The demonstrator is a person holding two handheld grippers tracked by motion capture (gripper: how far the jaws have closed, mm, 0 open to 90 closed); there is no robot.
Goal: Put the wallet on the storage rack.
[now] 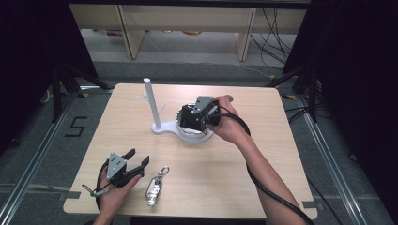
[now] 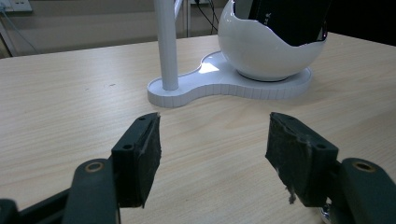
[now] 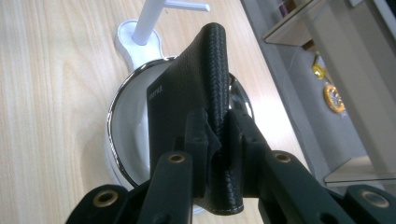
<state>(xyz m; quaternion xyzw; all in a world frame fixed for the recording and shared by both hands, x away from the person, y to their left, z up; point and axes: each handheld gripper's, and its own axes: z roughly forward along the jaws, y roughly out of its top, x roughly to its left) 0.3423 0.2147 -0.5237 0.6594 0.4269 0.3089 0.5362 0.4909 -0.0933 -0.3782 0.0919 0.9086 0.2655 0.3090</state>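
Black leather wallet (image 3: 196, 107) is pinched in the right claw (image 3: 217, 140), sitting over the white bowl (image 3: 128, 121) of the stand (image 1: 162, 129) at centre frame, probably partway inside it. Left claw (image 1: 137, 161) rests lower left on the table (image 1: 234, 187), jaws wide and holding nothing, keychain (image 1: 156, 186) just beside it.
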